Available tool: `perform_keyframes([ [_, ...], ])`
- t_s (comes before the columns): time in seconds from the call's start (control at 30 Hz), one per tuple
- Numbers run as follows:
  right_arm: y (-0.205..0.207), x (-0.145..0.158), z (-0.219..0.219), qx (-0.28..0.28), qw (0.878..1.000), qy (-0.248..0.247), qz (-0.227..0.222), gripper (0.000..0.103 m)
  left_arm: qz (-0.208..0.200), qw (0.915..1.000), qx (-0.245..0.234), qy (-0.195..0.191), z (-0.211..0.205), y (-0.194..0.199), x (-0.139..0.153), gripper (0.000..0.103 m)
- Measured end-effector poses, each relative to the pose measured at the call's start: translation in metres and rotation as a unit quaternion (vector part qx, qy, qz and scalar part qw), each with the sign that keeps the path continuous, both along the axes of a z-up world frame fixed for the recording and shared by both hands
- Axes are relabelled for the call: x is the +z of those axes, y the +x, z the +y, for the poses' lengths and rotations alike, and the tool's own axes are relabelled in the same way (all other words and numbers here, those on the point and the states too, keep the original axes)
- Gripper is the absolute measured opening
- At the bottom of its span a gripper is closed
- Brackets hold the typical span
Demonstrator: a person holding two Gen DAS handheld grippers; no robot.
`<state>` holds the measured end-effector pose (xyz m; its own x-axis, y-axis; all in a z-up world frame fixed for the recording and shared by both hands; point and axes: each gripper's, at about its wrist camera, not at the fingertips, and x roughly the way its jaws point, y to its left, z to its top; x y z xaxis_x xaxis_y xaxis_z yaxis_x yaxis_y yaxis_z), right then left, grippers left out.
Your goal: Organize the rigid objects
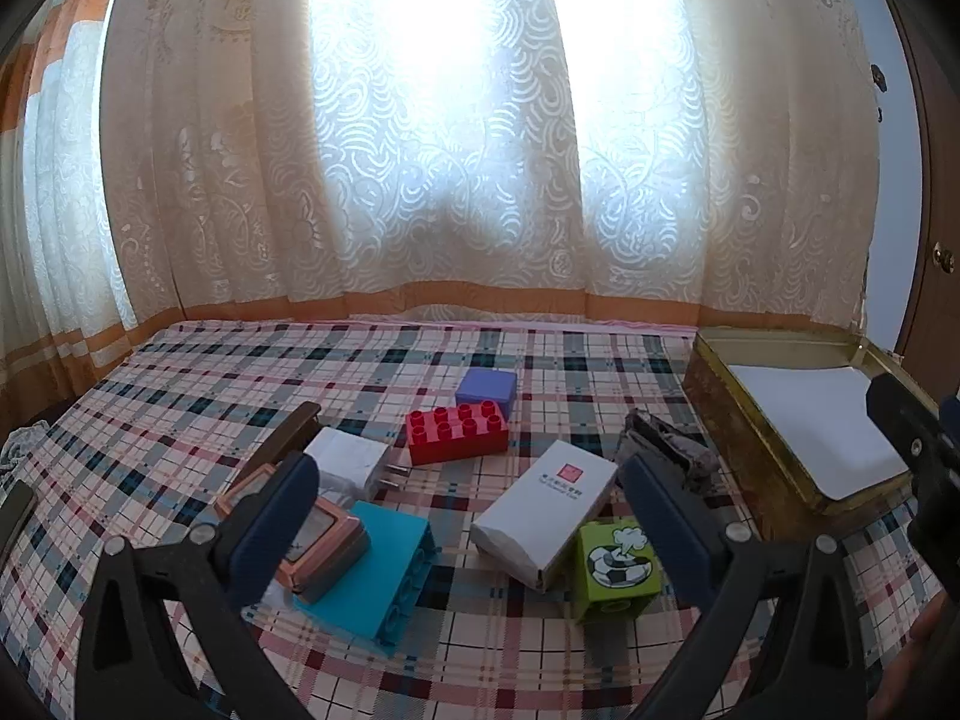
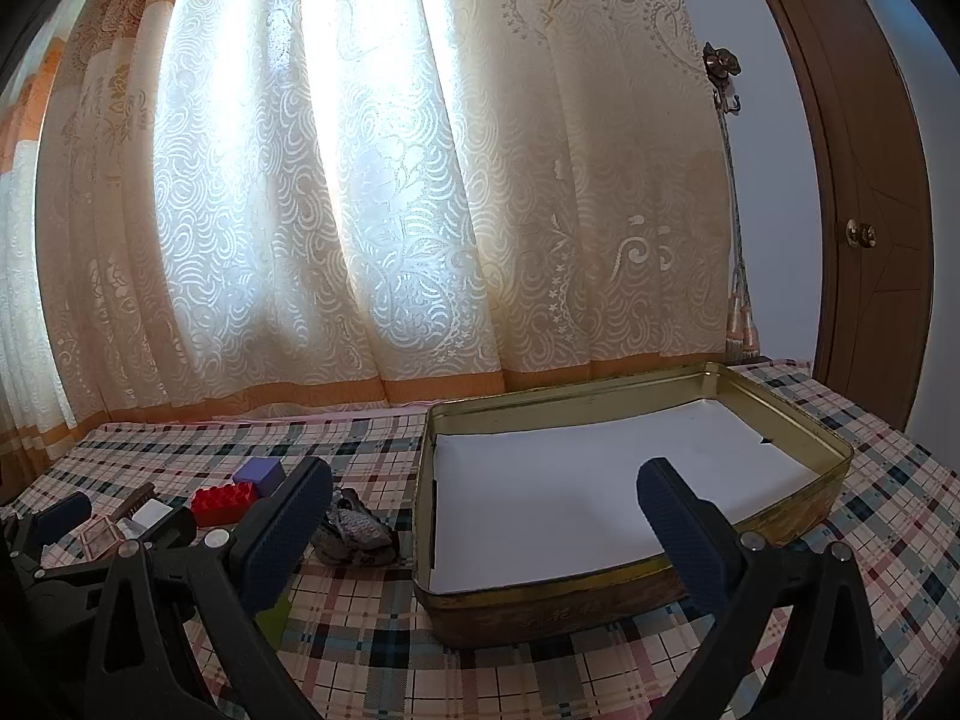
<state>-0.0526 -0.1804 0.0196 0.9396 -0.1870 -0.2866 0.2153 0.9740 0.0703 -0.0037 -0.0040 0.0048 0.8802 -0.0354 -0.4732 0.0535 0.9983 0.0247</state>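
Observation:
On the plaid cloth in the left wrist view lie a red brick, a purple block, a white charger, a teal block with a copper tin on it, a white box and a green cube. My left gripper is open and empty, just above them. A gold tin box lined with white paper stands at the right. My right gripper is open and empty, over the tin's near left part.
A crumpled grey object lies between the toys and the tin; it also shows in the right wrist view. A dark brush handle lies at the left. Curtains hang behind the bed, a wooden door stands at the right.

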Motion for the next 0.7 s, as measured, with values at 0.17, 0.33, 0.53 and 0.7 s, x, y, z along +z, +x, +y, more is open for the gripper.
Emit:
perform_keyframes([
  [0.17, 0.0019, 0.0025, 0.0017, 0.001, 1.000, -0.001, 0.001, 0.102, 0.002, 1.0000, -0.002, -0.003, 0.0009, 0.0015, -0.0020, 0.103],
  [0.33, -0.0001, -0.0003, 0.0004, 0.000, 1.000, 0.002, 0.000, 0.102, 0.002, 0.9999, -0.008, -0.007, 0.0006, 0.0035, -0.0048, 0.103],
  [0.53, 0.0005, -0.0001, 0.0011, 0.001, 1.000, 0.001, 0.001, 0.102, 0.000, 0.9999, -0.007, -0.010, 0.0027, 0.0013, -0.0047, 0.103],
  [0.7, 0.0013, 0.0003, 0.0023, 0.003, 1.000, -0.003, 0.001, 0.102, 0.001, 0.9999, 0.000, -0.012, 0.0054, 0.0020, -0.0041, 0.103],
])
